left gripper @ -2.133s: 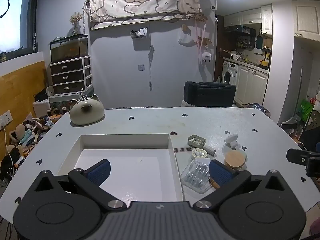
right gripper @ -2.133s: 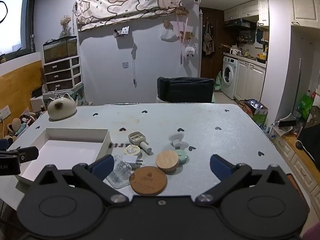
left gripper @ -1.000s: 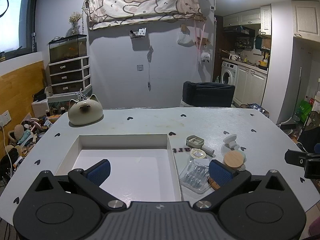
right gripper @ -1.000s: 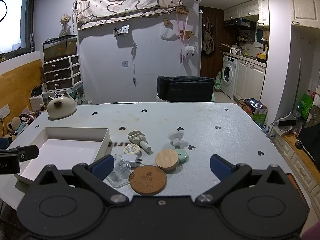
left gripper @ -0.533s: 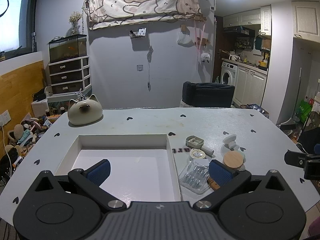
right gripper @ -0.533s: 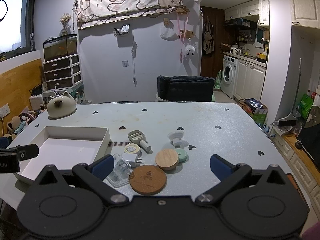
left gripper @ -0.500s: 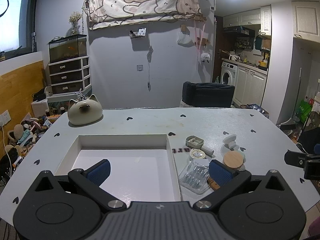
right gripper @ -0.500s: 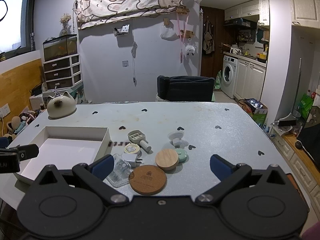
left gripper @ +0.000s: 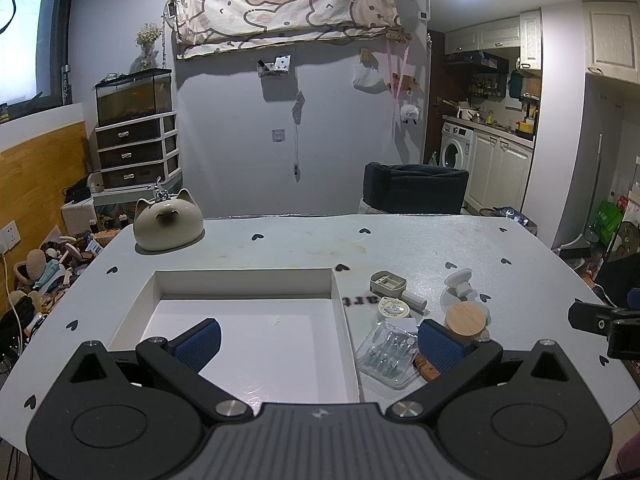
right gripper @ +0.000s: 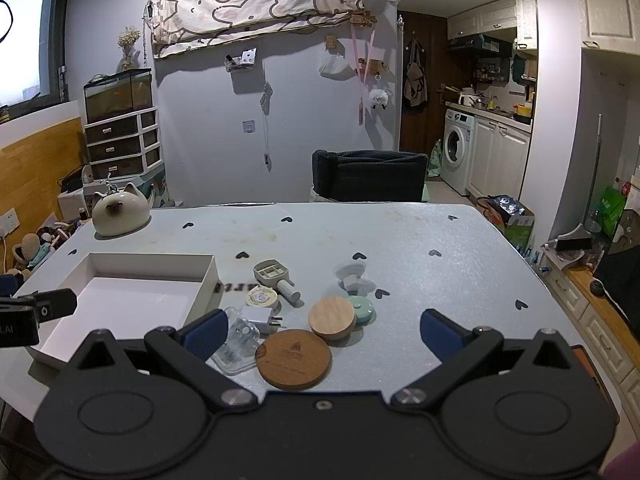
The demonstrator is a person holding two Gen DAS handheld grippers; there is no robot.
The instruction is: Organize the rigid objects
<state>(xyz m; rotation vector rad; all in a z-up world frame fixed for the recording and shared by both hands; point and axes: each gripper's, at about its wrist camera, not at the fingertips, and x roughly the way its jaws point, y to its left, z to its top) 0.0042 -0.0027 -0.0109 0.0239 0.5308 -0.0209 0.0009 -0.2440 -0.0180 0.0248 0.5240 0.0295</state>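
Observation:
An empty white box (left gripper: pixel 248 280) (right gripper: pixel 132 264) lies on the table. To its right is a cluster of small objects: a large wooden coaster (right gripper: pixel 294 359), a wooden lid (right gripper: pixel 332 317) (left gripper: pixel 465 319), a mint disc (right gripper: pixel 362 308), a white suction piece (right gripper: pixel 351 274), a beige scoop (right gripper: pixel 274 274) (left gripper: pixel 390 284), a round tape (right gripper: pixel 262 297) (left gripper: pixel 394 309), a white plug (right gripper: pixel 256 316) and a clear plastic case (left gripper: pixel 386 354) (right gripper: pixel 236 340). My left gripper (left gripper: pixel 318 340) is open over the box's near right part. My right gripper (right gripper: pixel 320 330) is open above the coaster.
A cream cat-shaped pot (left gripper: pixel 167 224) (right gripper: pixel 120 214) stands at the table's far left. A dark chair (right gripper: pixel 368 176) stands behind the table's far edge. The table (right gripper: pixel 400 232) has heart marks; its right edge drops to floor clutter.
Both grippers have drifted back and up very slightly; the objects sit a touch higher in the views. Nothing was taken hold of or let go.

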